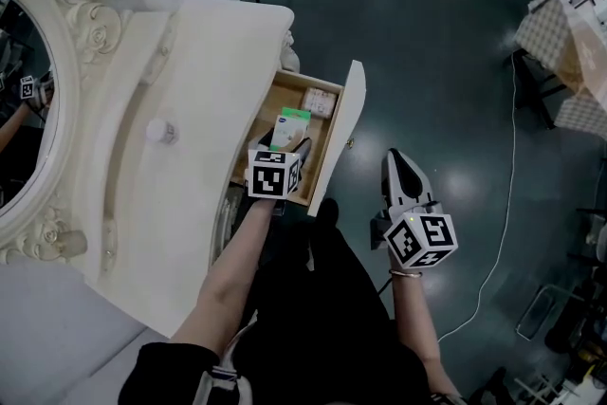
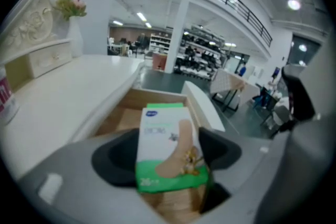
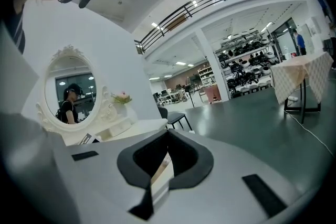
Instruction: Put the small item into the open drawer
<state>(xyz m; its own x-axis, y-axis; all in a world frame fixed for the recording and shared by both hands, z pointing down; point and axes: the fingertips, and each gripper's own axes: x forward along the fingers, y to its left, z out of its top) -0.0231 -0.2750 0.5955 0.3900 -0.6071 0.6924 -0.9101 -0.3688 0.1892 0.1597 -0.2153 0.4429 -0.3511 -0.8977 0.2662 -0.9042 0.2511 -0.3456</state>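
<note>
Green-white cardboard plaster box (image 2: 169, 148) clamped in left tongs (image 1: 290, 150) over wooden drawer (image 1: 319, 136).

Little of the print is legible. The box (image 2: 170, 149) gripped between the jaws of my left claw (image 2: 169, 161) has a white number on its green bottom band. It begins with 2 and looks like 25 or 26, but I cannot settle which. Above it are a small blue logo in the top corner and a line of grey print across the white face, both too blurred to read. A white container (image 2: 5, 99) at the edge of my left gripper view carries red letters, cut off and unreadable. In the head view, the second box (image 1: 320, 101) in the drawer (image 1: 334, 139) shows print too small to make out.
</note>
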